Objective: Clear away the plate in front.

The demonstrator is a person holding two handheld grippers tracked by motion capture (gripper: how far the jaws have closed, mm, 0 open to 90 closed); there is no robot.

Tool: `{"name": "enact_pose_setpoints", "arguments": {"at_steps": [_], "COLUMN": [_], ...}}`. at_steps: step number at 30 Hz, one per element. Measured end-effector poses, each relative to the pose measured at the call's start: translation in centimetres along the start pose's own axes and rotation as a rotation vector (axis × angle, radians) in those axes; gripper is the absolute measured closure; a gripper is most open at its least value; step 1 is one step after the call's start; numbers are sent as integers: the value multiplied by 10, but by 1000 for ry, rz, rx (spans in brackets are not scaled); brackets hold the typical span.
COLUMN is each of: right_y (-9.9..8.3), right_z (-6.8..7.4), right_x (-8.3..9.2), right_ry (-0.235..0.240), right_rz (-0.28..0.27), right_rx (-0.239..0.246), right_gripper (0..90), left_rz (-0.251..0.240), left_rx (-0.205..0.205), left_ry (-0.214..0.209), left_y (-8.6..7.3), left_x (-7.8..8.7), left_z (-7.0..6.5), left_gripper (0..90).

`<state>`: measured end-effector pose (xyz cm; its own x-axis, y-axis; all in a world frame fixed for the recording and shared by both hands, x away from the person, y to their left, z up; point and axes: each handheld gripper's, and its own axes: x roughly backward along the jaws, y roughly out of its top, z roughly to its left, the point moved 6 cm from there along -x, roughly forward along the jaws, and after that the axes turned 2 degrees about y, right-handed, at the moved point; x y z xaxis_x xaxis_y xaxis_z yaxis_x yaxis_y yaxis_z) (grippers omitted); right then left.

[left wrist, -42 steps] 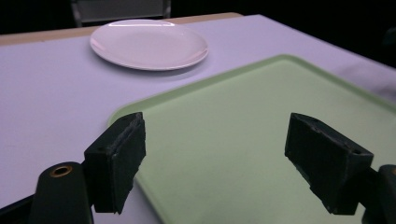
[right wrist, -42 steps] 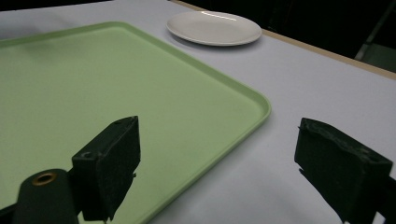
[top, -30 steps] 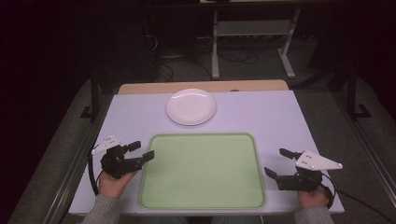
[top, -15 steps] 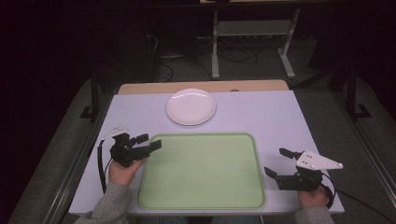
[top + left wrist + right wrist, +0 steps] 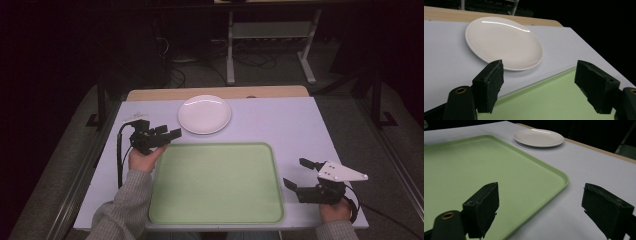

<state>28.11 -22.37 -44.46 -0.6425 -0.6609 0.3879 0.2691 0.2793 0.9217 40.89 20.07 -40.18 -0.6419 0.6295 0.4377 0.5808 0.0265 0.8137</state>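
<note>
The left gripper (image 5: 167,135) hovered at the far left corner of the green tray (image 5: 216,182), its jaws spread wide and pointed straight at the white plate (image 5: 204,114). Nothing sat between those jaws; from the left gripper view the pads framed the near rim of the plate (image 5: 503,42) with bare table beneath them. The plate itself lay flat on the pale table (image 5: 280,125), just beyond the tray's far edge and apart from it, with nothing on it.

Over on the other side, the right gripper (image 5: 302,176) rested low by the tray's near right corner, jaws equally wide and holding nothing. Its own view looked across the tray (image 5: 474,170) toward the plate (image 5: 539,137) far off.

By my reading, this was early going. No grasp was made, the plate was untouched, and the tray carried nothing at all. The closing in, the grip on the rim, the lift and any move onto the tray all looked left to do.
</note>
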Motion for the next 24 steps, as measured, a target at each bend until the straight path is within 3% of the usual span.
{"name": "enact_pose_setpoints", "arguments": {"at_steps": [4,5,7,8,13,19,20,21,24], "right_y": [0,0,0,0,0,0,0,0,0], "right_z": [0,0,0,-1,-1,-2,-2,-2,-3], "right_x": [0,0,0,0,-2,-2,-2,-2,-1], "right_ry": [1,0,-1,0,3,4,5,5,5], "right_rz": [-2,-3,-3,-2,0,1,-2,-2,-3], "right_rx": [0,0,-1,0,-2,-6,-8,-8,-10], "right_gripper": [135,135,136,136,135,136,135,135,136], "left_rz": [-2,-8,-9,-7,4,39,60,60,88], "left_rx": [17,37,45,66,120,296,346,346,468], "left_ry": [2,2,5,33,32,41,54,54,65], "left_y": [13,19,22,26,29,24,20,20,12], "left_x": [-7,-11,-13,-18,-29,-51,-59,-59,-69], "left_z": [1,2,3,7,14,29,35,35,45], "left_gripper": [226,226,226,212,223,264,279,281,291]}}
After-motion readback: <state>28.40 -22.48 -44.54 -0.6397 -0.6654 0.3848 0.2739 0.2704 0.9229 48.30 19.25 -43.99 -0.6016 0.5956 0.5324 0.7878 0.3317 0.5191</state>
